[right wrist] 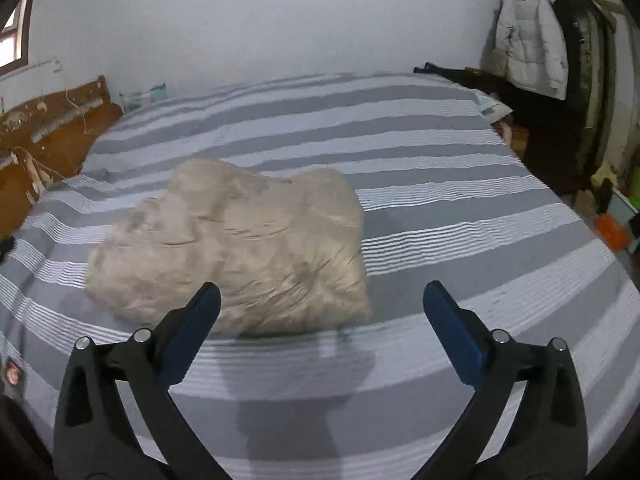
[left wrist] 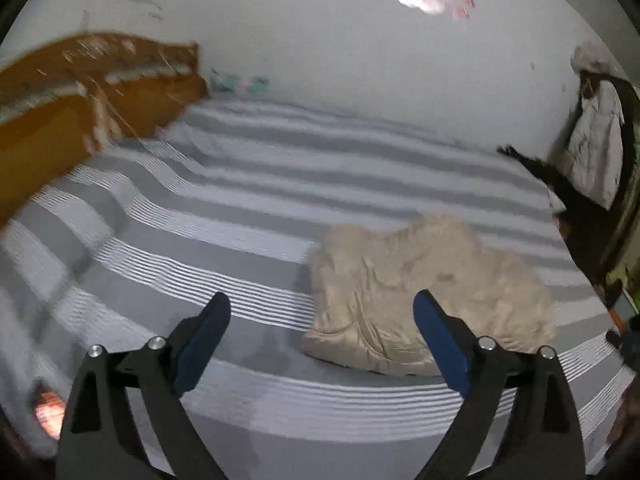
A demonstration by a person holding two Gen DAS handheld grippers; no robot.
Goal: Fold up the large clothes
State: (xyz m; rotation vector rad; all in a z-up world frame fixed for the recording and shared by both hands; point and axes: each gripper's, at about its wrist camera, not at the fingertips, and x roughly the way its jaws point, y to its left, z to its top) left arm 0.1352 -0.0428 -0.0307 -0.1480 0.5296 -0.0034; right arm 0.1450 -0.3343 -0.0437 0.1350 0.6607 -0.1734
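Note:
A beige puffy garment [right wrist: 240,248] lies folded into a thick bundle on the grey-and-white striped bed [right wrist: 440,200]. It also shows in the left wrist view [left wrist: 420,292], right of centre. My left gripper [left wrist: 322,308] is open and empty, held above the bed, with the bundle's near left corner between its fingers. My right gripper [right wrist: 322,296] is open and empty, above the bundle's near right edge. Neither gripper touches the garment.
A wooden headboard [left wrist: 80,92] stands at the left end of the bed, also in the right wrist view [right wrist: 52,128]. A white puffy coat [right wrist: 528,40] hangs at the far right over dark furniture. Orange and green items [right wrist: 612,224] sit on the floor at the right.

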